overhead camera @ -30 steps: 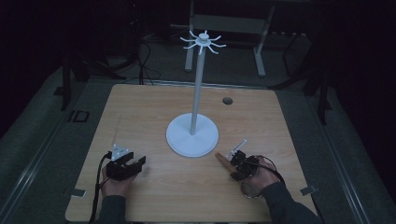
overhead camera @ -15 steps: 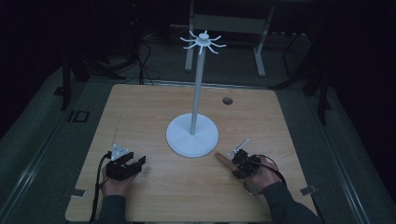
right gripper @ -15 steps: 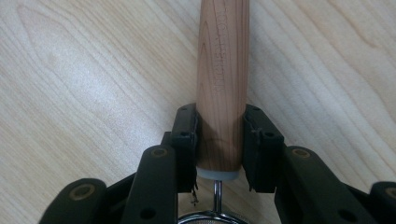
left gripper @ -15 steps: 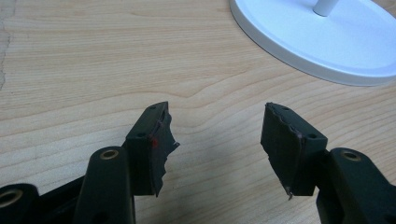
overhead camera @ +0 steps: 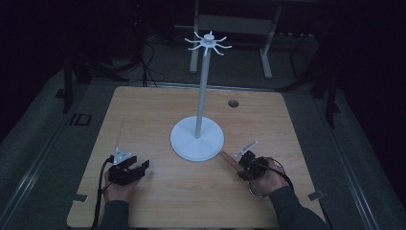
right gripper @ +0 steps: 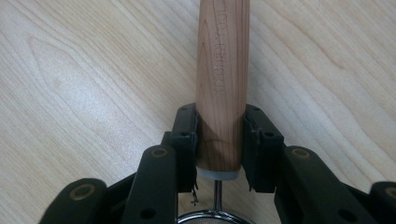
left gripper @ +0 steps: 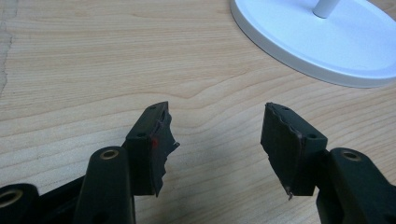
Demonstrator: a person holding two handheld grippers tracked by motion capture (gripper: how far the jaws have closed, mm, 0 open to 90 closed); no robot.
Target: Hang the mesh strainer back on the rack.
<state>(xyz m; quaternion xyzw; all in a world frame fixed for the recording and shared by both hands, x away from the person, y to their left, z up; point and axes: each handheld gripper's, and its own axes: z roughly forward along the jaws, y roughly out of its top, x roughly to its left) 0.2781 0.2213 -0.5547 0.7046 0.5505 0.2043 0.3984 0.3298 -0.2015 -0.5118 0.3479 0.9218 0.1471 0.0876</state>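
Bare table point(overhead camera: 158, 110) around stand point(overhead camera: 197, 139) (mid-table)

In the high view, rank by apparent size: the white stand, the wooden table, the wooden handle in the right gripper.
1. wooden table, largest.
2. white stand, with its tall pole and round base.
3. wooden handle, smallest, protruding from the right gripper.
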